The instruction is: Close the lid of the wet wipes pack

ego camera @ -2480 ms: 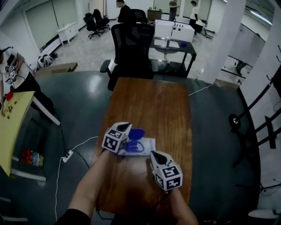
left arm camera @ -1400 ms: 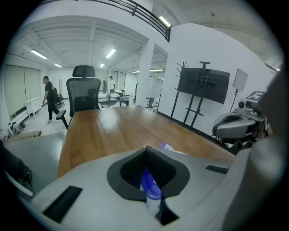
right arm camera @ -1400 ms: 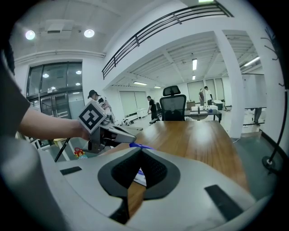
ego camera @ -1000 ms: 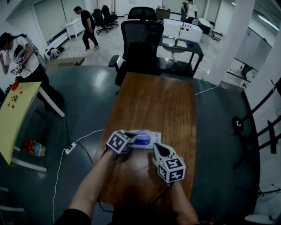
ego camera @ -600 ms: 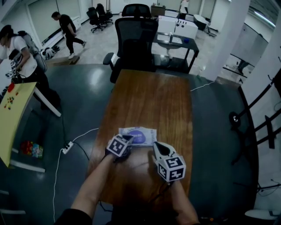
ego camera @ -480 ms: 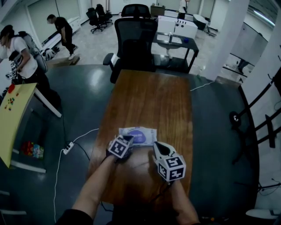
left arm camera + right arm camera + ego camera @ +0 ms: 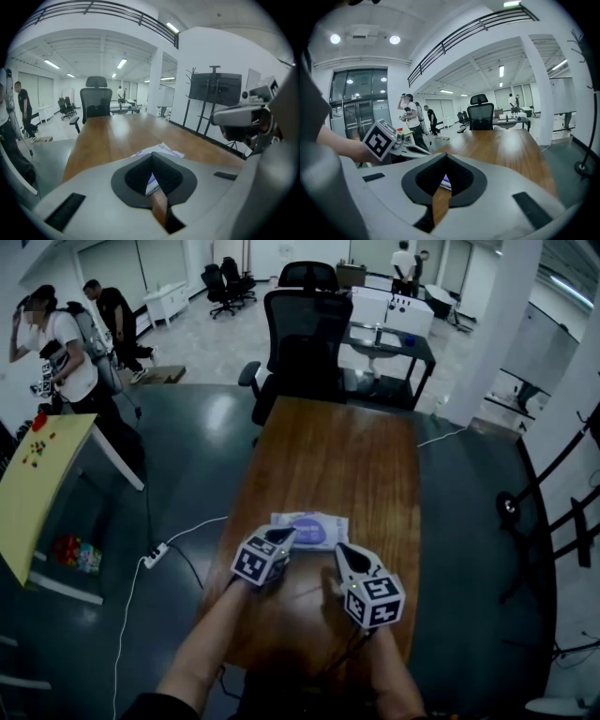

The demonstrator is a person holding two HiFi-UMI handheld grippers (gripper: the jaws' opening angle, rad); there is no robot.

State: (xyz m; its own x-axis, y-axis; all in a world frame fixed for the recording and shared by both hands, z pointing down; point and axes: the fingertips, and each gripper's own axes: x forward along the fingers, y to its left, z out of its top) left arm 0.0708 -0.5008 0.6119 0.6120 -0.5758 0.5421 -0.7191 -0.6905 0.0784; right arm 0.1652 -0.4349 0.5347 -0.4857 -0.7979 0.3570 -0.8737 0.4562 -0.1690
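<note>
On the long wooden table (image 7: pixel 328 446), toward its near end, the wet wipes pack (image 7: pixel 331 520) lies flat, its blue lid (image 7: pixel 307 528) down against the top. Left gripper (image 7: pixel 284 536): jaws closed tip to tip on nothing, at the pack's near-left corner. Right gripper (image 7: pixel 341 551): jaws likewise closed and empty, just off the pack's near-right corner.

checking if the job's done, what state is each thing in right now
wet wipes pack: lying flat on the table, not gripped
lid: down, looks closed
left gripper: jaws shut, empty
right gripper: jaws shut, empty
</note>
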